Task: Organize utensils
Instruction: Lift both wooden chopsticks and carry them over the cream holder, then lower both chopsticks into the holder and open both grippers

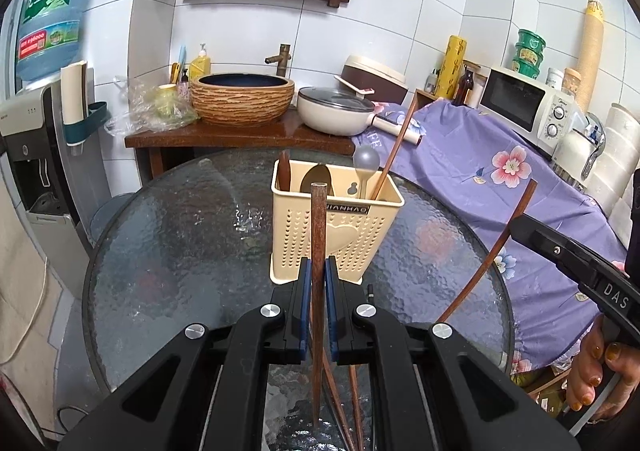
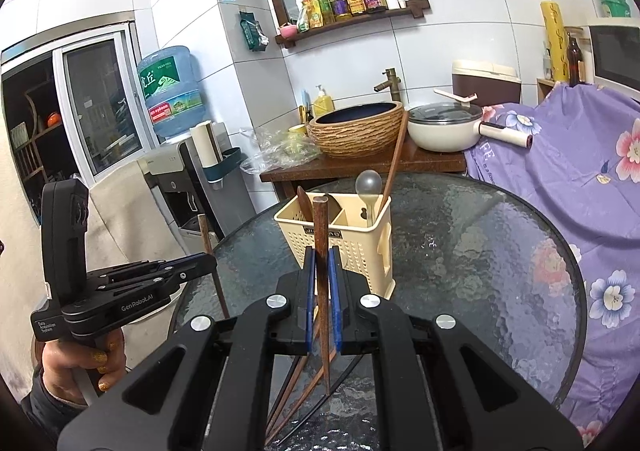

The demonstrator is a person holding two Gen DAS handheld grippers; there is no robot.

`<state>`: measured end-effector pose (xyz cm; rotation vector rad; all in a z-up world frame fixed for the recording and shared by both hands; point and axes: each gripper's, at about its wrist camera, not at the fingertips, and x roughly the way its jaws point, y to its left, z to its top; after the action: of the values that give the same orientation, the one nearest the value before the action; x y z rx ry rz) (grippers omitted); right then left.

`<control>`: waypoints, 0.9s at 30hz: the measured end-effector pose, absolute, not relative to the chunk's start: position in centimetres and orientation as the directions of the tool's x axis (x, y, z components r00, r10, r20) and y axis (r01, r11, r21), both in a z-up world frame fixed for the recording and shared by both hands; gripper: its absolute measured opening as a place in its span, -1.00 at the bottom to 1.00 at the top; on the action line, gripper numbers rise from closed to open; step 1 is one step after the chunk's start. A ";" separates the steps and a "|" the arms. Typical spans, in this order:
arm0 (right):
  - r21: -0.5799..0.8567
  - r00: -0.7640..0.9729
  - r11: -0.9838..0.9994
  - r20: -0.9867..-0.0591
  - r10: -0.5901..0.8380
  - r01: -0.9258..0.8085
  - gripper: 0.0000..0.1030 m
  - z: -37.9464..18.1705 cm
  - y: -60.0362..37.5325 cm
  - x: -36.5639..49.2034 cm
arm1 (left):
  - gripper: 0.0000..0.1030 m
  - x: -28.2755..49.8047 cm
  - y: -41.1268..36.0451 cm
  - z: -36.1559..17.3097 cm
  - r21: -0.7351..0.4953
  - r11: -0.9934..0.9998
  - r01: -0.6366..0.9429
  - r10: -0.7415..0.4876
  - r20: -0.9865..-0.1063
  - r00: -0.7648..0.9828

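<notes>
Left tongs [image 1: 319, 283] clamped on one wooden chopstick [image 1: 318, 251], right tongs [image 2: 323, 283] clamped on another [image 2: 321, 251] — both sticks upright just before the cream holder [image 1: 340, 235], probably for dropping in end-first. In the holder: one chopstick, one grey ladle [image 1: 365, 163], two darker utensils; before it on the glass tabletop [image 1: 180, 243], several loose sticks — exact count unclear.

**Much of the utensil holder's contents stays out of sight**

Inside the cream utensil holder [image 1: 340, 227], the lower ends of the spoon [image 1: 366, 167] and chopstick [image 1: 394, 149] are hidden by its wall. In front of it, loose chopsticks [image 2: 298, 383] vanish under the gripper body and past the bottom edge.
</notes>
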<state>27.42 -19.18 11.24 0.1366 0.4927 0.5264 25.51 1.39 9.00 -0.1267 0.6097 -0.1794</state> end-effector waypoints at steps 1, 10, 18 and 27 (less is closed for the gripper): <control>0.248 0.752 0.858 -0.414 0.513 -0.449 -0.86 11.4 -19.1 27.5 | -0.87 25.5 1.4 9.3 -0.169 0.977 0.131 -0.204 -0.553 0.808; 0.233 0.747 0.852 -0.410 0.523 -0.469 -0.86 14.9 -18.3 28.8 | -0.87 26.5 1.6 12.5 -0.174 0.975 0.136 -0.208 -0.511 0.834; 0.222 0.769 0.860 -0.386 0.510 -0.459 -0.86 19.3 -17.8 31.2 | -0.87 28.5 1.9 18.3 -0.168 0.979 0.113 -0.177 -0.433 0.884; 0.185 0.827 0.890 -0.328 0.456 -0.417 -0.86 24.7 -16.5 34.5 | -0.87 31.8 2.6 23.8 -0.197 0.979 0.051 -0.117 -0.338 0.934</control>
<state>34.50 -16.48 24.66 0.1069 0.3750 0.4644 31.80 2.56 23.76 -0.1875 0.3564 -0.0865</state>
